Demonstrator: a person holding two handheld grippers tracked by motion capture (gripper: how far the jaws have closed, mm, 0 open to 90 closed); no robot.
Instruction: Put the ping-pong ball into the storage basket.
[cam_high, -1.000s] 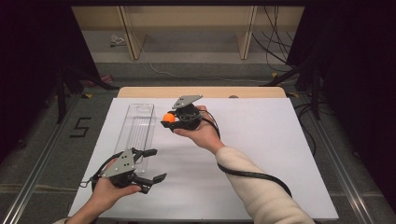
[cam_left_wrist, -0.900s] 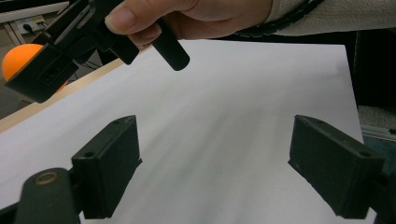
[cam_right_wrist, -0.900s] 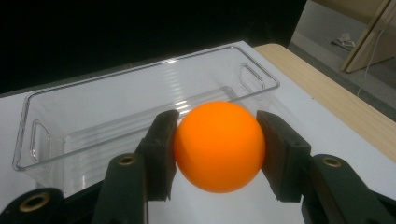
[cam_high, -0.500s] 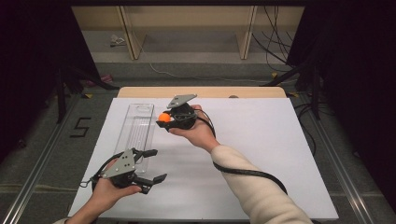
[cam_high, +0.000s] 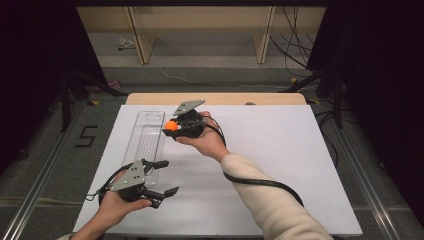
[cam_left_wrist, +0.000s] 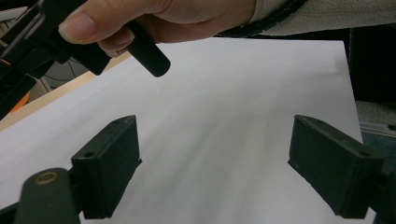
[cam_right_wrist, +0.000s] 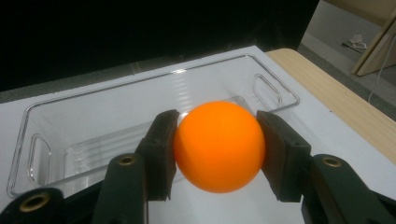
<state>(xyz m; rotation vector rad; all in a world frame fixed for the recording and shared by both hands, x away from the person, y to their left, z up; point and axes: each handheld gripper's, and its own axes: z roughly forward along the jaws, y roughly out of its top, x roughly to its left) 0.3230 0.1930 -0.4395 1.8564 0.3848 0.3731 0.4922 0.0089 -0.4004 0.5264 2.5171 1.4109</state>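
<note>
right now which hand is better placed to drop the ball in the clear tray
Right. The right gripper already clamps the orange ball at the clear tray edge; the left gripper is open, empty, nearer the person.

Pretty even overhead light on the white table top (cam_high: 280, 150) in the high view, bright but not blown out, with everything around it dropping off into near black at both sides. Soft, short shadows under the hands. Slightly grainy and soft overall.

Left gripper view: motion smear streaking across the white surface, thumb (cam_left_wrist: 81, 25) up top close and a bit soft, diffuse shadows under the jaws.

Right gripper view: orange ball (cam_right_wrist: 219, 145) sharp and evenly lit, no hard hotspot. Small glints along the rim of the clear tray (cam_right_wrist: 177, 71). Pitch-dark background, far right corner blurry.
</note>
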